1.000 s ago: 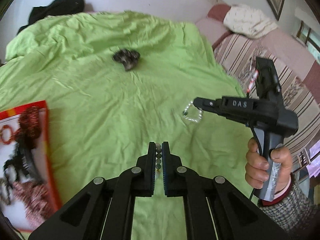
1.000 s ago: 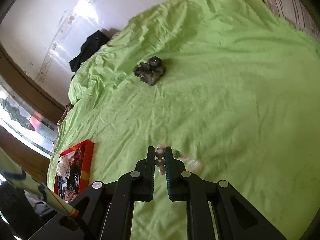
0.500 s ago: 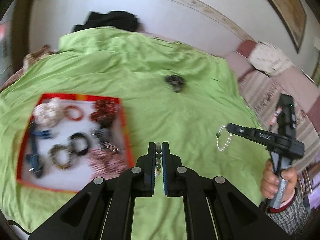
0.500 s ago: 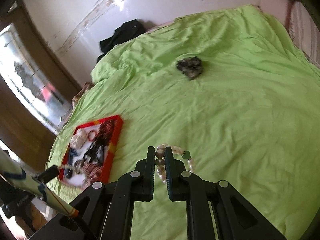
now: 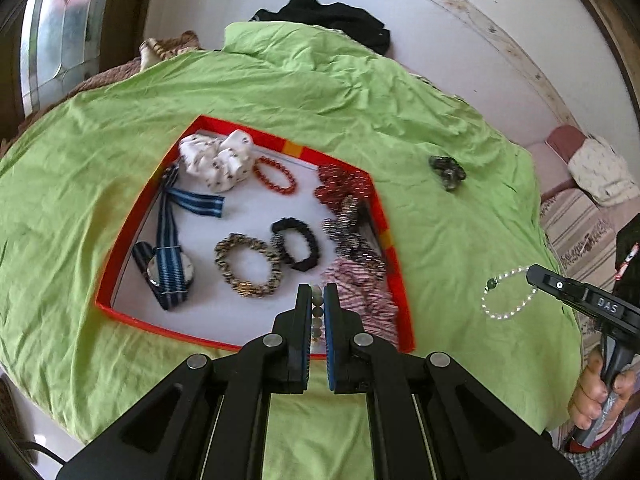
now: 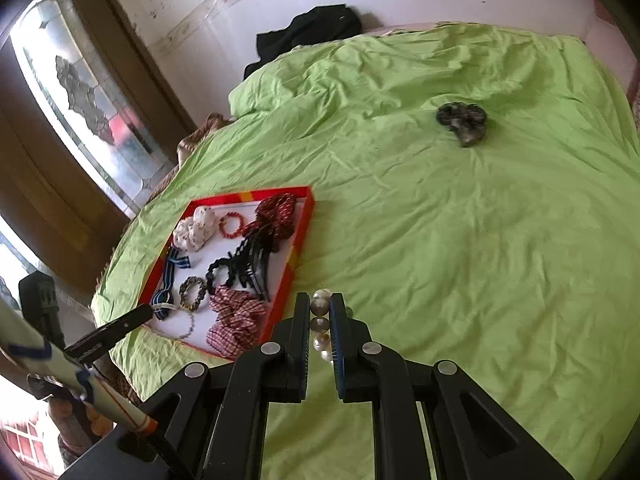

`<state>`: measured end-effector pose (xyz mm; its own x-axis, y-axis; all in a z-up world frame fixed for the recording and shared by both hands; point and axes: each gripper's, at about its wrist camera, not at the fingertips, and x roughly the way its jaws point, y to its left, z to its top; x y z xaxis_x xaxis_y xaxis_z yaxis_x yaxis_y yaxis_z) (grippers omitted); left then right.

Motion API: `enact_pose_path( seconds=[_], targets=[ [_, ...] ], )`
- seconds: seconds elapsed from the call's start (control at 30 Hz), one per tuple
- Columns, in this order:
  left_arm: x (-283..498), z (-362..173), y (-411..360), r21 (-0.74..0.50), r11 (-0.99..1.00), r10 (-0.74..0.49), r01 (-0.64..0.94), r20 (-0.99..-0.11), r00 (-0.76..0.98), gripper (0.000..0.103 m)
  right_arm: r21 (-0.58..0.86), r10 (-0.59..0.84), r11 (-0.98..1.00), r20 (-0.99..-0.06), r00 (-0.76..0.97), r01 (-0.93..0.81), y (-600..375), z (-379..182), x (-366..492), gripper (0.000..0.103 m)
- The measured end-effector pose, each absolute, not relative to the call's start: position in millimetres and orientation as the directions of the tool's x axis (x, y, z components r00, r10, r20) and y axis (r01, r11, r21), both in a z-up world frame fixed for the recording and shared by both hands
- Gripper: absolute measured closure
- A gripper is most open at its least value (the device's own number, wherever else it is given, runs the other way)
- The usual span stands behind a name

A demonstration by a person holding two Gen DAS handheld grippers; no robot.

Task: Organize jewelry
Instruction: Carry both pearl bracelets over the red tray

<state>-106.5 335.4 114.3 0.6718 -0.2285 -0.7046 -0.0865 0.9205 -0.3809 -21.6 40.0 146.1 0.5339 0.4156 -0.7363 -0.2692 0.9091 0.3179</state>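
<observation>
On the right hand-held gripper (image 5: pixel 534 272), lettering "DAS", clenched on pearl bracelet (image 5: pixel 505 294), left hand-held gripper (image 5: pixel 317 300) clamping beads (image 5: pixel 317 312).

Both wrist views overlook the red tray (image 5: pixel 392 240).

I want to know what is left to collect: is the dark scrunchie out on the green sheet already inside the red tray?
No: the dark scrunchie lies on the green sheet, well apart from the red tray.

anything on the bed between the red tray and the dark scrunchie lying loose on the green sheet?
Nothing: between the red-rimmed tray and the dark mottled scrunchie lies only bare, wrinkled green sheet, clearest in the right wrist view.
</observation>
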Motion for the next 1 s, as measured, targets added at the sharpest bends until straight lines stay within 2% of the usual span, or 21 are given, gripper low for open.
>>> enact_pose_path(
  seconds=[0.27, 0.63, 1.0],
  targets=[
    [-101.5, 95.5, 367.8, -0.396, 0.907, -0.198, -0.143, -0.702, 0.684, 0.097, 0.299, 0.442, 0.89, -0.754, 0.487, -0.344, 100.4, 148.2, -9.5, 0.092],
    [-92.4, 63.7, 386.2, -0.439, 0.881, -0.226, -0.176, -0.718, 0.658, 0.098, 0.252, 0.469, 0.843, -0.776, 0.422, -0.474, 224.5, 139.4, 26.7, 0.092],
    [-92.0, 57.9, 387.7, -0.38, 0.902, -0.156, -0.204, -0.729, 0.667, 0.098, 0.243, 0.452, 0.83, -0.82, 0.351, -0.502, 311.8, 101.4, 69.7, 0.092]
  ],
)
